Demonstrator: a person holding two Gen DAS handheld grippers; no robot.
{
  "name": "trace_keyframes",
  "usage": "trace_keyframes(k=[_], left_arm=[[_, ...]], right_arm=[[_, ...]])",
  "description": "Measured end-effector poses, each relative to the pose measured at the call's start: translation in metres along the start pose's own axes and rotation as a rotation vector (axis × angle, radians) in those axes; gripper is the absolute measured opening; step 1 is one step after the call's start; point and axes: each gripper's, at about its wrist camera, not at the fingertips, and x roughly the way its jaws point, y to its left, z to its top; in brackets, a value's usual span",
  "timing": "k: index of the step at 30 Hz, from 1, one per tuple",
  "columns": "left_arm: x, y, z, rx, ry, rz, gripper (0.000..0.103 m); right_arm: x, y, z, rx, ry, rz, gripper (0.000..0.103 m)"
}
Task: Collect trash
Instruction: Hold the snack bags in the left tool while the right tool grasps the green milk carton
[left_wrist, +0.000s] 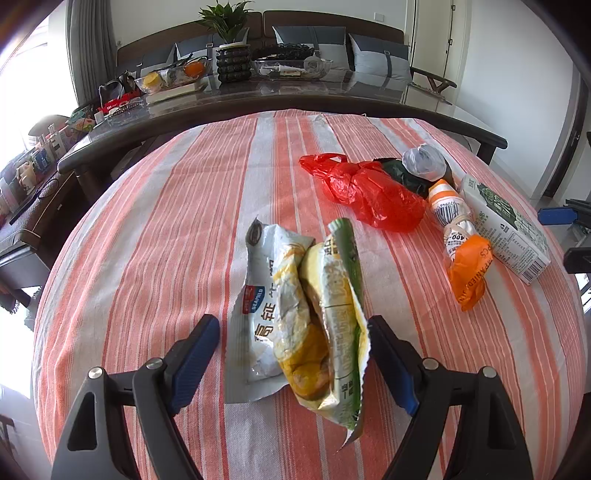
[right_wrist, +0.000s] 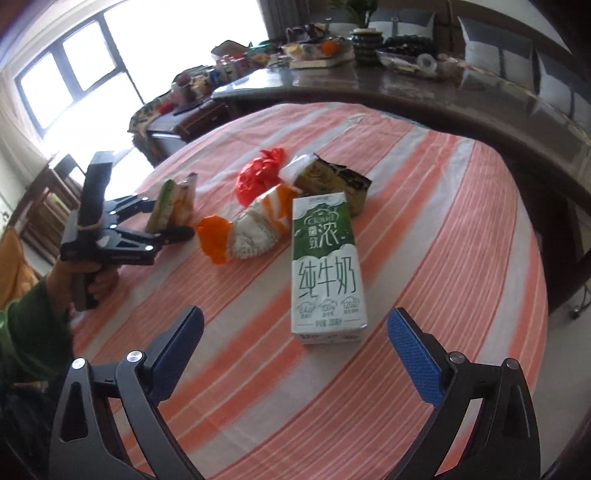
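Wrappers (left_wrist: 299, 325): between wide-open left gripper (left_wrist: 293, 345) fingers, long axis pointing away.
Right gripper (right_wrist: 295, 336): open, empty, milk carton (right_wrist: 325, 266) just ahead.

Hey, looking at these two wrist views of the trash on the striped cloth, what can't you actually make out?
- Left wrist view: the dark bag is mostly hidden behind the red bag.
- Right wrist view: the milk carton has bottom print too blurred to read.
- Right wrist view: the snack wrappers are partly hidden by the left gripper.
- No bin shows in either view.
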Motion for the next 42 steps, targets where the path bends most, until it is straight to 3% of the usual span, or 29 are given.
trace_keyframes(k=[5, 7, 8, 9, 13, 16, 20, 24, 27, 32, 38, 41, 42], left_arm=[[0.0, 0.0, 0.0, 0.0, 0.0, 0.0, 0.084], [0.0, 0.0, 0.0, 0.0, 0.0, 0.0, 0.084], [0.0, 0.0, 0.0, 0.0, 0.0, 0.0, 0.084], [0.0, 0.0, 0.0, 0.0, 0.0, 0.0, 0.084], [0.0, 0.0, 0.0, 0.0, 0.0, -0.001, 0.084], [-0.003, 0.002, -0.002, -0.003, 0.003, -0.01, 0.084], [-0.02, 0.01, -0.022, 0.018, 0.0, -0.062, 0.083], [-0.042, 0.026, -0.042, -0.004, -0.004, -0.161, 0.083], [-0.053, 0.029, -0.041, -0.014, -0.018, -0.217, 0.083], [-0.05, 0.017, -0.014, -0.015, -0.047, -0.202, 0.083], [-0.028, 0.005, 0.006, 0.002, -0.009, -0.143, 0.081], [-0.023, 0.001, 0.009, 0.035, -0.001, -0.093, 0.063], [-0.022, 0.001, 0.009, 0.041, 0.0, -0.082, 0.05]], right_arm=[[0.052, -0.009, 0.019, 0.057, 0.085, -0.169, 0.093], [0.061, -0.012, 0.013, 0.108, 0.112, -0.186, 0.072], [0.052, -0.014, 0.006, 0.106, 0.084, -0.224, 0.068], [0.049, -0.013, 0.001, 0.112, 0.079, -0.246, 0.057], [0.033, -0.009, -0.027, 0.256, 0.026, -0.341, 0.056], [0.023, 0.016, -0.048, 0.261, -0.013, -0.405, 0.051], [0.015, 0.034, -0.062, 0.288, -0.044, -0.367, 0.053], [0.01, 0.031, -0.064, 0.288, -0.008, -0.314, 0.073], [0.003, 0.029, -0.064, 0.273, 0.03, -0.306, 0.075], [-0.011, 0.026, -0.046, 0.274, 0.064, -0.305, 0.077], [-0.002, 0.018, -0.011, 0.263, 0.128, -0.344, 0.078], [0.012, 0.015, -0.001, 0.264, 0.166, -0.329, 0.078], [0.017, 0.015, 0.001, 0.261, 0.174, -0.327, 0.078]])
